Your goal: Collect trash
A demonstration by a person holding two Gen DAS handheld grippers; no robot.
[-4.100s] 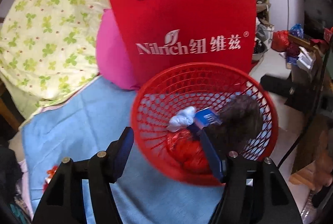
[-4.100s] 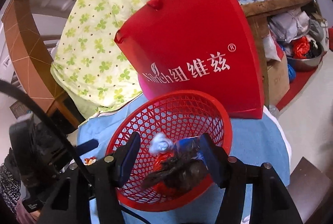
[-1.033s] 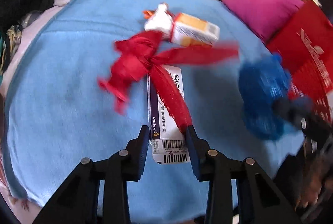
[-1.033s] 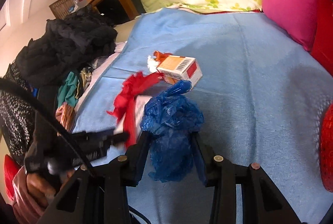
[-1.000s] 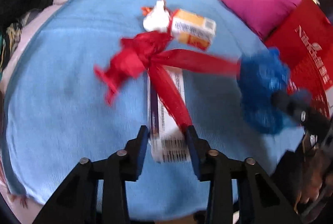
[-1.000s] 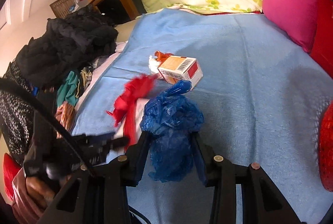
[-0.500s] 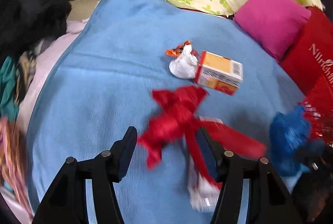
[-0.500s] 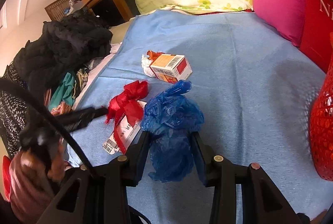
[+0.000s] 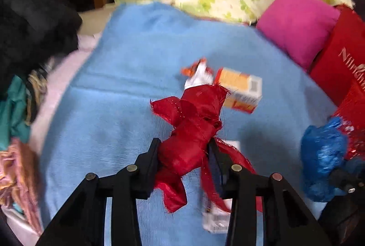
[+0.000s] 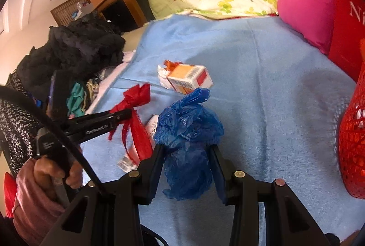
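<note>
My left gripper (image 9: 184, 147) has its jaws closing on a crumpled red ribbon (image 9: 194, 113), and the pads press on it. Seen from the right wrist, the left gripper (image 10: 123, 114) holds the red ribbon (image 10: 136, 95) up off the blue blanket (image 10: 273, 90). A flat white box (image 9: 216, 220) lies below the ribbon's tails. My right gripper (image 10: 186, 154) is shut on a blue plastic bag (image 10: 187, 131). An orange and white box (image 10: 189, 80) and a white crumpled wrapper (image 10: 163, 73) lie further back on the blanket.
A red mesh basket (image 10: 352, 131) stands at the right edge, a red paper bag (image 10: 344, 17) and a pink pillow (image 10: 305, 1) behind it. A pile of black clothes (image 10: 79, 49) lies at the left. A hand in a pink sleeve (image 10: 52, 173) grips the left tool.
The left gripper opened wider, then closed on the red ribbon and rose with it off the white box. The right gripper kept the blue bag and stayed put.
</note>
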